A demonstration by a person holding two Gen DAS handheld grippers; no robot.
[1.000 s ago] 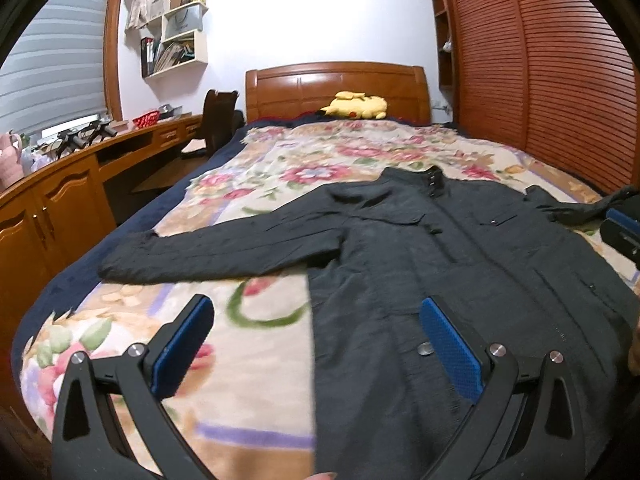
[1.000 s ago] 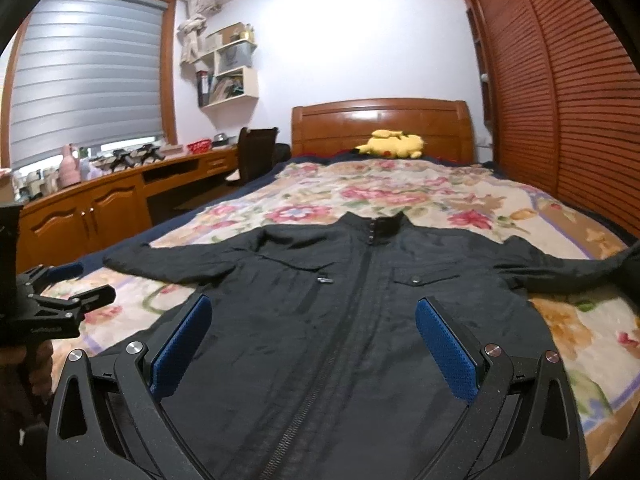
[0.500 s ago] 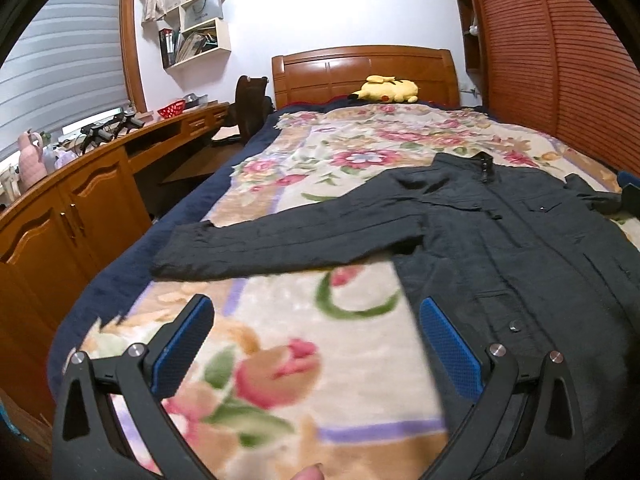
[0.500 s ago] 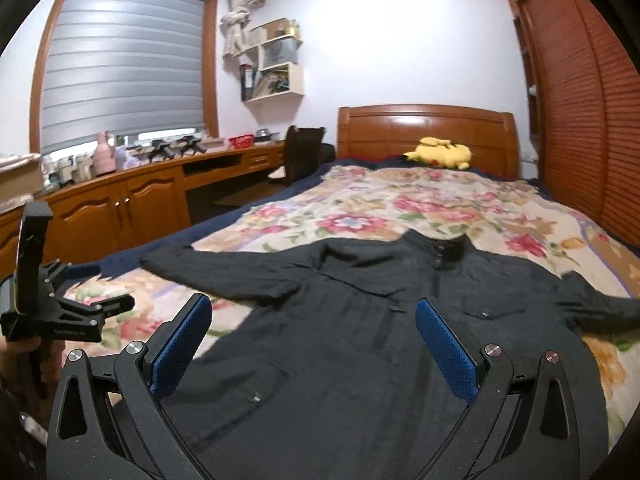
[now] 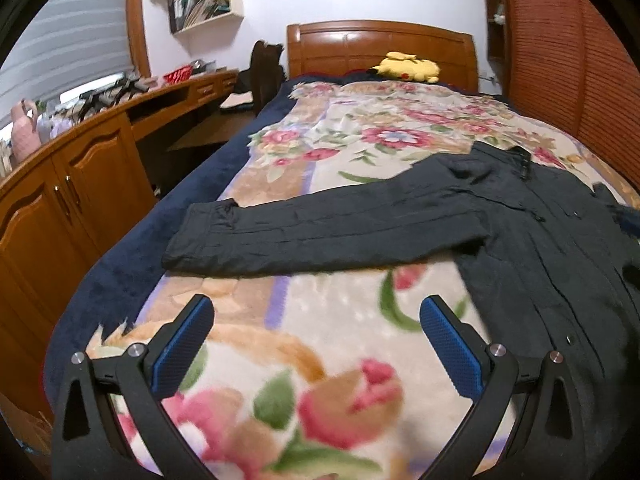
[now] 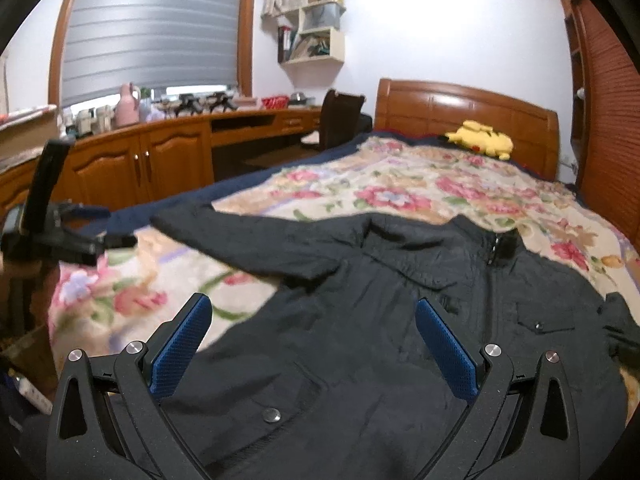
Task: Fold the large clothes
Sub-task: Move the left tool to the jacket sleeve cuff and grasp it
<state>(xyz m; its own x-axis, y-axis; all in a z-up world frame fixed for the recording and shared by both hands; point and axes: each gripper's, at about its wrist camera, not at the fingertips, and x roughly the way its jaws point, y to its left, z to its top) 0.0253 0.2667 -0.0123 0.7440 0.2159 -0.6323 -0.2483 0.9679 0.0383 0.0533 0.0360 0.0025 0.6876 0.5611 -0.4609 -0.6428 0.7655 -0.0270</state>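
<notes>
The jacket [image 5: 532,240] runs off the right edge of the left wrist view, its far sleeve out of sight; in the right wrist view that sleeve [image 6: 618,328] is cut by the frame too, and the hem hides behind the gripper's body. The floral blanket [image 5: 312,400] nearest the lens is blurred. Items on the desk [image 6: 192,104] and wall shelf [image 6: 316,40] stay too small to identify — only shapes and colours.

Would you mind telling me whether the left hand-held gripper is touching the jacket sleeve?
Apart: in the left wrist view, floral blanket shows between the open left hand-held gripper and the jacket sleeve.
</notes>
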